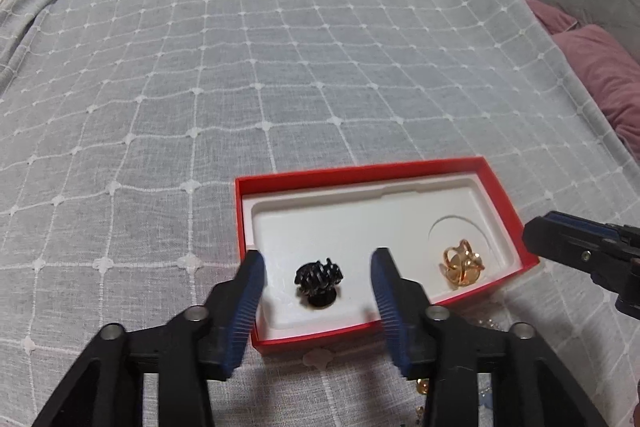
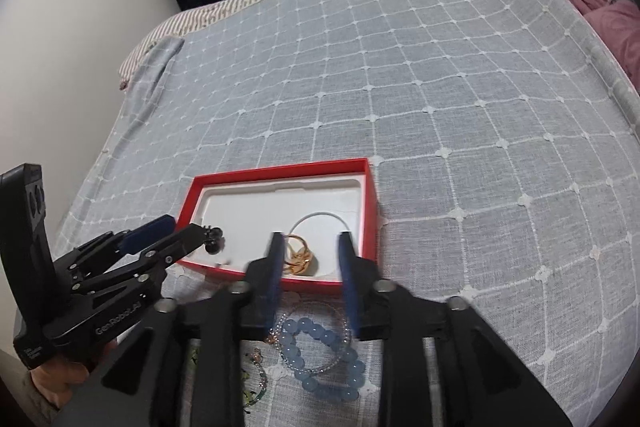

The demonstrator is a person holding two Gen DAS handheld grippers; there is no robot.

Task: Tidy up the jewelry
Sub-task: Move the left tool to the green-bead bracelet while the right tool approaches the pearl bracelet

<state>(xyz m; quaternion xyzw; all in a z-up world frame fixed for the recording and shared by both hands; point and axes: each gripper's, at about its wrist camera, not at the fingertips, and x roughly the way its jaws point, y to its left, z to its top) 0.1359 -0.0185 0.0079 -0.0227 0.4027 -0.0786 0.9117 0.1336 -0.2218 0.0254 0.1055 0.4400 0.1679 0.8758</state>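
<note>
- A shallow red cardboard box [image 1: 360, 173] with a white moulded plastic insert lies open on a grey-blue bedspread with a white stitched grid [image 1: 240, 67], in the lower centre of the left wrist view
- A small black toothed hair claw [image 1: 319, 279] sits on the insert in the lower left part of the box, with its shadow just under it
- A gold-coloured openwork metal ornament [image 1: 462, 264] sits in the lower right part of the box, at the lower edge of a round recess in the insert
- The left gripper [image 1: 319, 269], black with ribbed blue pads, is released: its two fingers stand apart on either side of the black hair claw and do not press on it
- The right gripper [image 2: 312, 251] is likewise released: its blue-padded fingers straddle the gold ornament [image 2: 300, 257] in the right wrist view, with a clear gap on the right side; on the left I cannot tell whether the pad touches it
- Outside the box, at the bottom centre of the right wrist view, a bracelet of round pale blue beads [image 2: 326, 359] lies on the bedspread beside a thin strand of small clear beads [image 2: 286, 321]
- A green beaded strand [image 2: 256, 385] lies lower left of them, partly hidden by the gripper
- Pink bedding [image 1: 604, 75] lies at the right edge
</note>
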